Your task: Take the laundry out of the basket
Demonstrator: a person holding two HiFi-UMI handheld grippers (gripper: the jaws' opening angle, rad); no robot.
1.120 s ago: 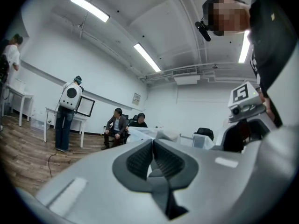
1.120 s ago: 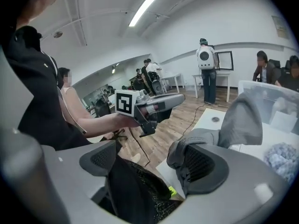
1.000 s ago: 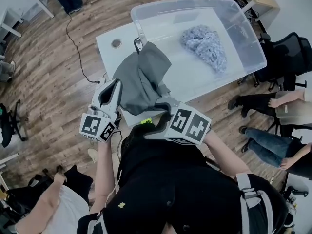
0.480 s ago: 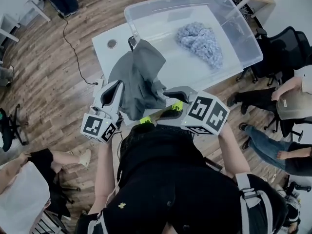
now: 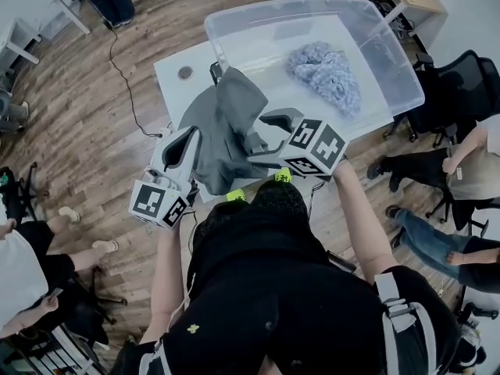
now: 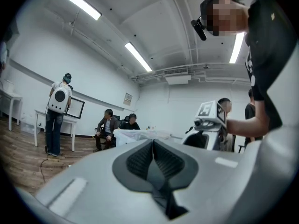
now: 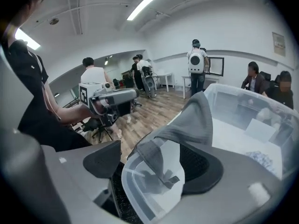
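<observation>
Now, left claw (image 5: 187, 137) pinching grey garment (image 5: 230, 116), right claw (image 5: 269, 137) just opening, bin rim (image 5: 281, 10) between

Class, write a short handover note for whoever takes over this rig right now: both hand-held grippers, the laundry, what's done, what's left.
Left hand-held gripper: shut, apparently pinching an edge of the grey garment.
Right hand-held gripper: open, jaws just opened slightly, straddling the near corner of the clear bin where that garment drapes; gripping nothing.
Grey garment: partly out, hanging over the bin's rim above the white table.
Fuzzy blue-grey item: inside the bin, untouched.
Left to do: pull the grey garment clear, then fetch the fuzzy item.
</observation>
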